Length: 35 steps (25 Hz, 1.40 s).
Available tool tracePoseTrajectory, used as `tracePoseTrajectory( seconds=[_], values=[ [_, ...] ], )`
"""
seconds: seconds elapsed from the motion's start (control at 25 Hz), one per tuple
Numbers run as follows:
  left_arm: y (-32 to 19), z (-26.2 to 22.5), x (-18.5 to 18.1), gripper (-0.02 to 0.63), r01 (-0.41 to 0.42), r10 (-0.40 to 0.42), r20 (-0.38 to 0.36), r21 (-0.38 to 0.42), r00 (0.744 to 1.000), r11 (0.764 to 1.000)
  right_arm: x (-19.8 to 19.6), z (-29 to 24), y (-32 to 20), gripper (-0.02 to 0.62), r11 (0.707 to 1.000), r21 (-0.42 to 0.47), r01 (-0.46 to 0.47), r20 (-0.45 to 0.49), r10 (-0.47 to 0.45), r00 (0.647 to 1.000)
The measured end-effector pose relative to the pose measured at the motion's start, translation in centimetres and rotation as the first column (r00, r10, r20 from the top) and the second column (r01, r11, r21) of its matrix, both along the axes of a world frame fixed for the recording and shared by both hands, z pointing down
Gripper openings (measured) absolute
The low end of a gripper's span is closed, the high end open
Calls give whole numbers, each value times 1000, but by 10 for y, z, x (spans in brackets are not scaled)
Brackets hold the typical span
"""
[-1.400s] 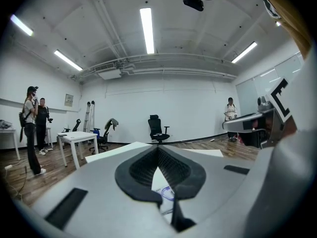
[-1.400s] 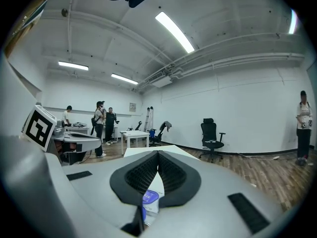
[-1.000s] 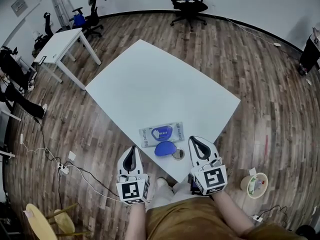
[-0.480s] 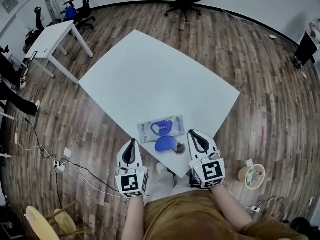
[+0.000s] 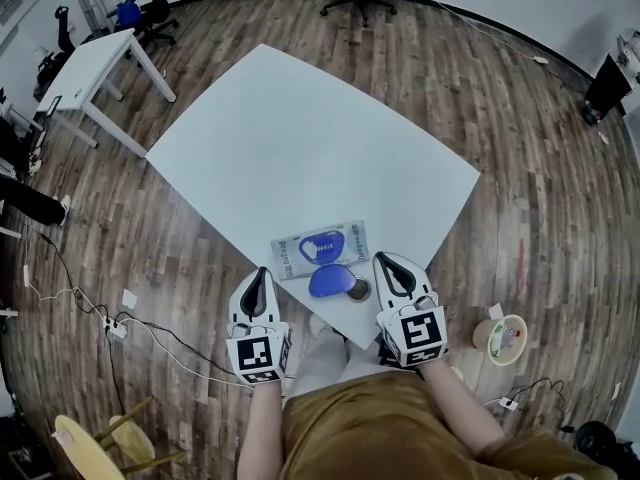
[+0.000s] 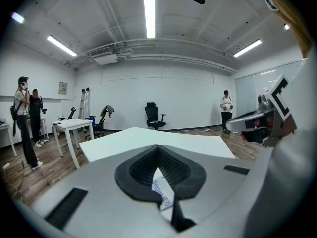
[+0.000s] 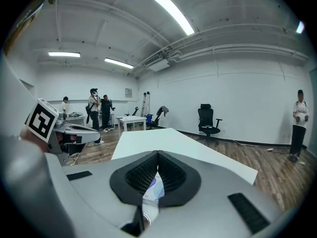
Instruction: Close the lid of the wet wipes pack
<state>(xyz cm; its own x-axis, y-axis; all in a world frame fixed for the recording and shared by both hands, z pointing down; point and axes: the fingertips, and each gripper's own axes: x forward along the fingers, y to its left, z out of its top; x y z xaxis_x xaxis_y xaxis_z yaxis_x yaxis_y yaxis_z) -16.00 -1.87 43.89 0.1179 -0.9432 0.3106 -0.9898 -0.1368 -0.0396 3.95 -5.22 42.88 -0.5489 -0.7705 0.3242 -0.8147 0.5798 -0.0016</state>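
I can read nothing for certain. Dark print runs along the wet wipes pack (image 5: 320,250), too small and warped to make out. The wall notice (image 6: 63,88) is equally illegible.

White grippers (image 5: 262,273) (image 5: 386,260), black jaws, marker cubes (image 5: 258,356), ochre shirt (image 5: 370,428)

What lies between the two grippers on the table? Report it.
In the head view, the open blue lid of the wipes pack lies between the left gripper and right gripper.

Left gripper (image 6: 157,151), jaws together up front
Pack (image 6: 162,192) label peeks through the slit; table (image 6: 148,135) and chair (image 6: 152,115) beyond.
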Motion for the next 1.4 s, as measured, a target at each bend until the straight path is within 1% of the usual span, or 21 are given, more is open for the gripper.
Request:
tracePoseTrajectory(
  seconds=[0.2,0.44,0.56,0.8,1.08,1.4],
  values=[
    [1,18,2,-8,-5,5,-15,-46,1000,999,0,18,0,6,999,-42,8,-32,-9,999],
    [4,37,4,-8,-21,19,-22,-85,1000,996,-4,34,2,6,998,-64,16,-56,-20,998],
    [5,49,2,-8,-30,28,-21,-109,999,994,-4,48,4,6,996,-88,13,-75,-19,997],
    [3,72,11,-8,-70,69,-9,-159,998,985,5,76,6,6,989,-147,14,-106,-30,994],
    [3,89,22,-8,-92,92,-8,-201,996,975,8,97,6,6,982,-184,52,-155,-81,985],
    [5,109,30,-8,-106,106,-13,-241,994,965,2,119,7,6,970,-226,84,-178,-126,976]
  ],
)
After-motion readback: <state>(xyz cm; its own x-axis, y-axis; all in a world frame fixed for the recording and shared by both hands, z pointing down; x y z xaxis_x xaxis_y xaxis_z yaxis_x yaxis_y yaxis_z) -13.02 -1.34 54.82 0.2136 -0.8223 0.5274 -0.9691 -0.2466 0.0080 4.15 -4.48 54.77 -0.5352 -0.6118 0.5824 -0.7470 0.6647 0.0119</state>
